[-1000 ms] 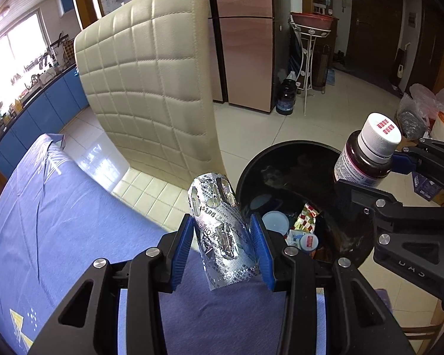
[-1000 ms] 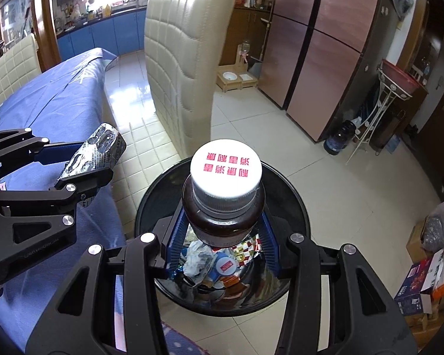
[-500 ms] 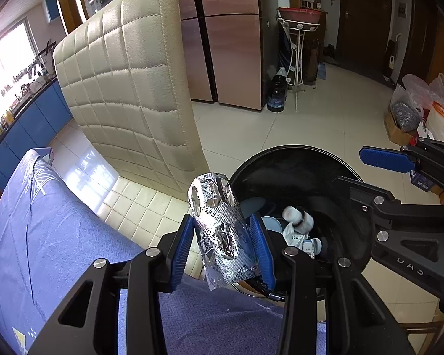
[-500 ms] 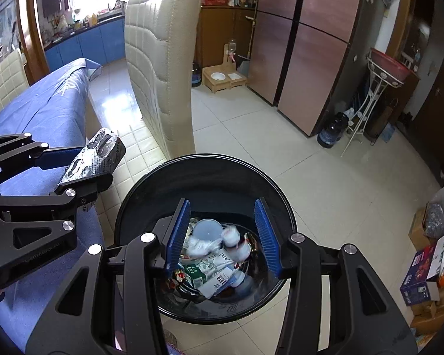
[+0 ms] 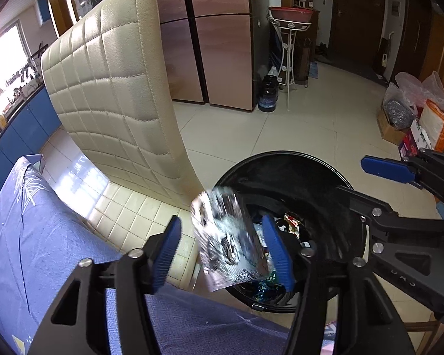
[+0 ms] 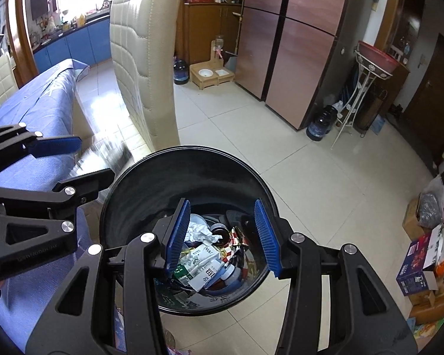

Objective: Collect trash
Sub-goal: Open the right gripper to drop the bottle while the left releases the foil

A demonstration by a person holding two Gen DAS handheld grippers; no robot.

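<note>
Over the black bin's (image 5: 325,171) near rim, left gripper (image 5: 222,245) jaws are opening, the foil blister pack (image 5: 225,236) slipping loose between them; it could glance off onto the table. Right gripper (image 6: 220,236) hangs open, empty.

We are seeing the shiny pill pack (image 5: 228,239) all blurry, and it is hiding some trash in the bin (image 5: 296,162).

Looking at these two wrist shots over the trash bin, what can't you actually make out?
- Foil blister pack, both views: motion-blurred between the opening left tongs; print unreadable, only a smear in the right wrist view.
- Black bin, right wrist view: right tongs cover part of the trash.
- Bin base: cut off behind tongs, both views.
</note>
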